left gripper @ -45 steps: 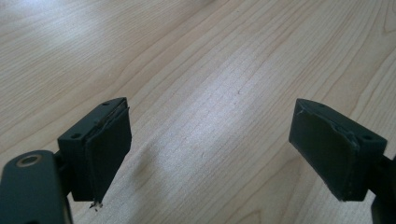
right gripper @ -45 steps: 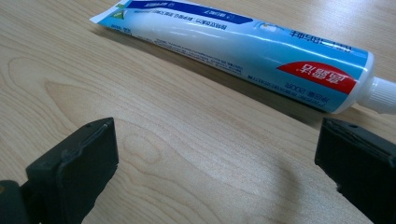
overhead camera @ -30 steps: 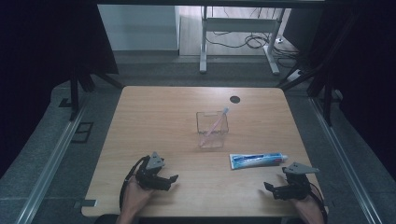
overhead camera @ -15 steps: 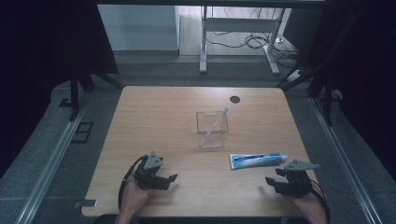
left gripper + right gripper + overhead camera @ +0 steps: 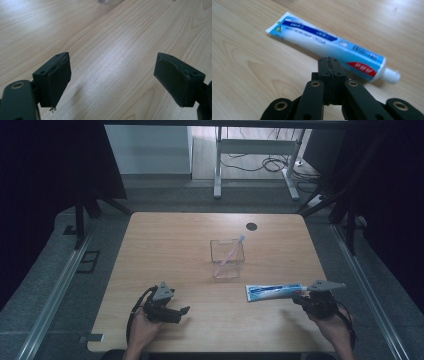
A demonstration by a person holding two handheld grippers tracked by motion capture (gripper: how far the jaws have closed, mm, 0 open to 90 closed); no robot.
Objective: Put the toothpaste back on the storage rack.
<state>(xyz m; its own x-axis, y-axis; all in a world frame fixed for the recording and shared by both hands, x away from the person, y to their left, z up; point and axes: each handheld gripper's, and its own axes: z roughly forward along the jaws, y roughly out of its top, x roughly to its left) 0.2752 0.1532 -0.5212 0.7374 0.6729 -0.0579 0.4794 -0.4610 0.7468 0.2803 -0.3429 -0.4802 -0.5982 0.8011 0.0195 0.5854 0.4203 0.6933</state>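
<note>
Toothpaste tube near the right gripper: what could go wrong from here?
1. The right gripper has its jaws pressed together right beside the toothpaste tube; moving in unopened, it would likely shove the tube rather than grasp it.
2. The clear holder with a toothbrush leaning in it looks light; a bump might tip it.

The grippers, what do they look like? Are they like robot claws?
A bit! Each is black. The left gripper has two flat fingers with square pads. The right gripper has linkage bars with round rivets. From above, each carries a grey triangle plate and trails a black cable. No sleeves show.
</note>
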